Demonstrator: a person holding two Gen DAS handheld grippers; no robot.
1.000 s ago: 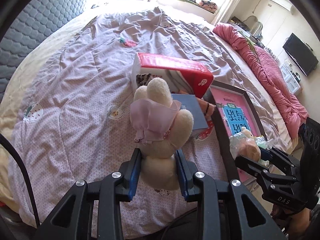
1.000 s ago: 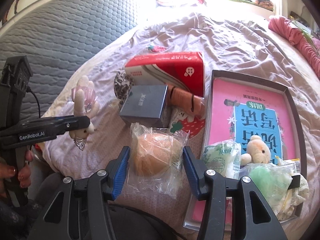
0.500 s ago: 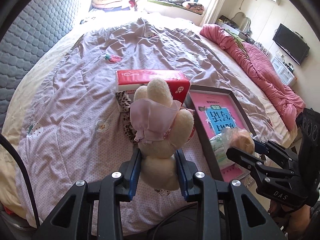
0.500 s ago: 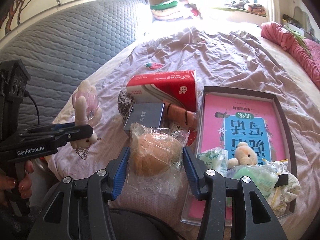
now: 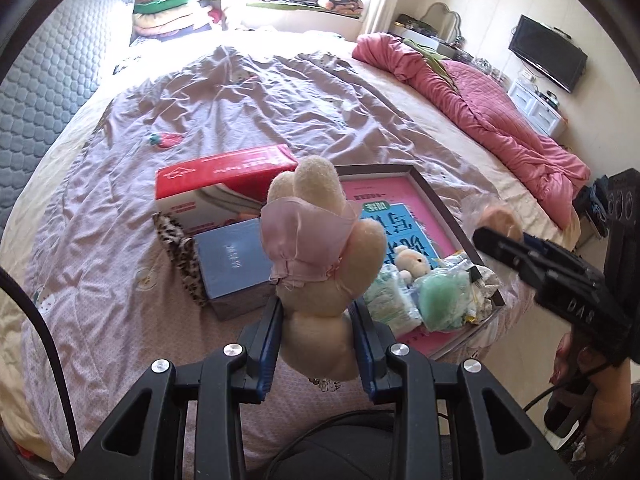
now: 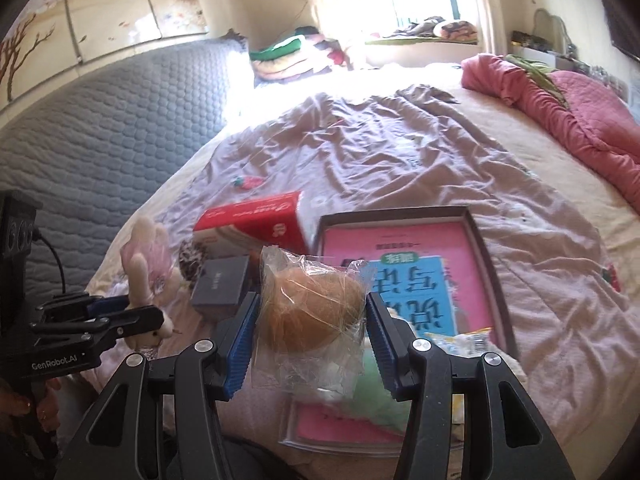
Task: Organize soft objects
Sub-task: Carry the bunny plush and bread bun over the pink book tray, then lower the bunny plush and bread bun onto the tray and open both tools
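My left gripper [image 5: 317, 320] is shut on a cream plush rabbit [image 5: 320, 264] in a pink dress, held in the air above the bed. The same rabbit [image 6: 146, 280] shows at the left of the right wrist view. My right gripper [image 6: 310, 322] is shut on a bun wrapped in clear plastic [image 6: 310, 308], lifted above the near corner of the dark tray [image 6: 486, 256]. The bun [image 5: 500, 220] peeks over the right gripper in the left wrist view. The tray [image 5: 440, 204] has a pink-and-blue floor and holds a small plush bear [image 5: 410, 260], a green soft item [image 5: 440, 296] and several packets.
A red-and-white carton [image 5: 224, 184], a grey-blue box [image 5: 232, 264] and a leopard-print pouch [image 5: 180, 256] lie left of the tray on the lilac bedspread [image 5: 260, 108]. A pink quilt [image 5: 480, 108] is bunched at the right. A grey padded headboard [image 6: 100, 128] runs along the left.
Both grippers have risen and drawn back with their loads. The rabbit now stands above the grey-blue box and the tray's edge; the bun has shifted right, over the tray's near corner.
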